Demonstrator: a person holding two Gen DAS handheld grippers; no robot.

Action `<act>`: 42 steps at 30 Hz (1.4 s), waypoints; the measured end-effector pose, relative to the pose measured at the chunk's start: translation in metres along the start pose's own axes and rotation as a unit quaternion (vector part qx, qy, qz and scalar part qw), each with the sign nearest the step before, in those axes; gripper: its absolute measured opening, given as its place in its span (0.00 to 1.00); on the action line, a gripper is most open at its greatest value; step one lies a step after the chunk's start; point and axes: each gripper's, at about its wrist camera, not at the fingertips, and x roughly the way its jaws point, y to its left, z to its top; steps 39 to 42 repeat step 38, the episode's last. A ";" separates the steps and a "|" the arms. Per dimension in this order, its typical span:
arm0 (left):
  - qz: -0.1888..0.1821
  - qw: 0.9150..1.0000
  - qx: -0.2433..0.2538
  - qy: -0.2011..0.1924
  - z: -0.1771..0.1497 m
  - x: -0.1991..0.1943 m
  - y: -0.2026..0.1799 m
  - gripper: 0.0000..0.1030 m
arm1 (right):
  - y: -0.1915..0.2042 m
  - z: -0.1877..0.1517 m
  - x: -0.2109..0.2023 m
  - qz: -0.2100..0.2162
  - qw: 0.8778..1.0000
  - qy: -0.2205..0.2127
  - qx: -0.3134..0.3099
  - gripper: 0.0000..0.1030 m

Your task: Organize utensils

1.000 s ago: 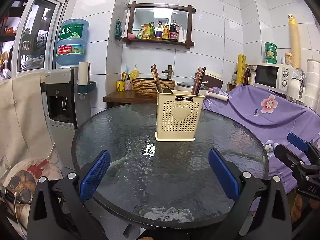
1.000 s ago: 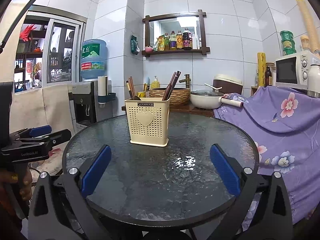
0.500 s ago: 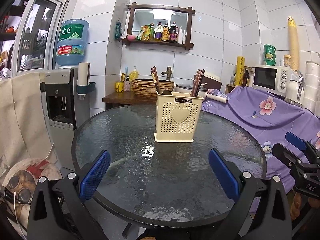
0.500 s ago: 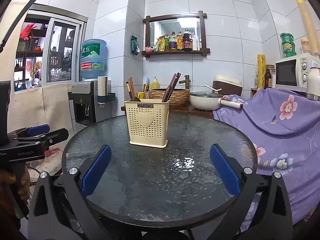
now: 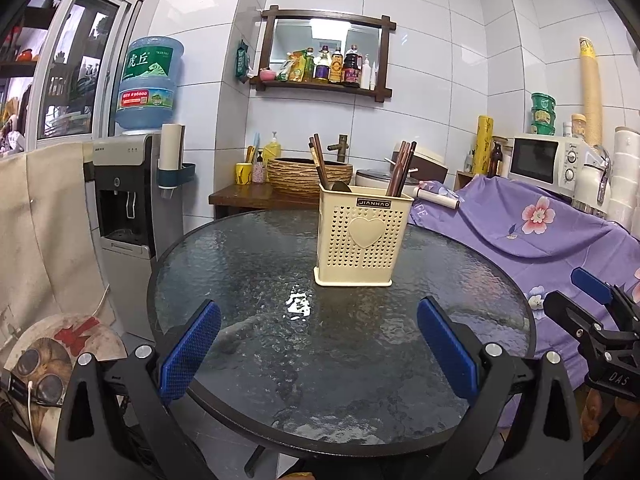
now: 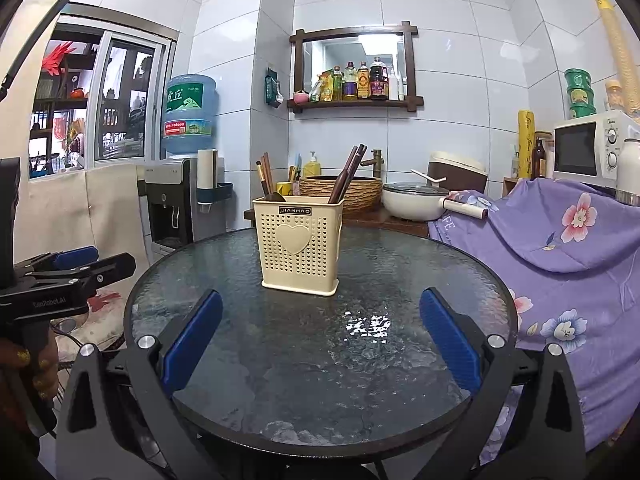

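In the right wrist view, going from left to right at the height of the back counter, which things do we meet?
Water dispenser → utensil holder → woven basin → white pot → purple flowered cloth → microwave.

- "JIANHAO" on the black label of the cream utensil holder (image 5: 362, 236).
- "虎丘" on the water bottle (image 5: 148, 80).
- "DAS" on the right gripper (image 5: 592, 308).
- "FE" on the purple cloth (image 6: 568, 240).
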 end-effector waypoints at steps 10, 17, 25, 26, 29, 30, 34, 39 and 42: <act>-0.001 1.000 -0.002 0.003 0.000 0.001 0.001 0.94 | -0.002 -0.001 0.002 0.004 1.000 0.001 -0.001 0.94; -0.003 1.000 -0.002 0.003 0.000 0.002 0.000 0.94 | -0.003 -0.002 0.002 0.004 1.000 0.002 -0.002 0.94; -0.008 1.000 0.002 0.002 -0.002 0.004 -0.005 0.94 | -0.005 -0.003 0.005 0.004 1.000 0.004 -0.001 0.94; -0.007 1.000 0.003 -0.001 -0.002 0.003 -0.005 0.94 | -0.005 -0.003 0.006 0.005 1.000 0.004 -0.001 0.94; 0.001 1.000 0.005 -0.007 -0.002 0.003 -0.005 0.94 | -0.005 -0.004 0.007 0.004 1.000 0.005 -0.001 0.94; 0.001 1.000 0.005 -0.005 -0.001 0.003 -0.005 0.94 | -0.005 -0.004 0.007 0.005 1.000 0.005 -0.001 0.94; 0.005 1.000 0.000 0.002 0.000 0.005 -0.004 0.94 | -0.005 -0.004 0.009 0.006 1.000 0.008 -0.002 0.94; 0.013 1.000 -0.003 0.004 -0.001 0.006 -0.003 0.94 | -0.004 -0.004 0.009 0.007 1.000 0.008 -0.004 0.94; 0.013 1.000 -0.003 0.004 -0.001 0.006 -0.003 0.94 | -0.004 -0.004 0.009 0.007 1.000 0.008 -0.004 0.94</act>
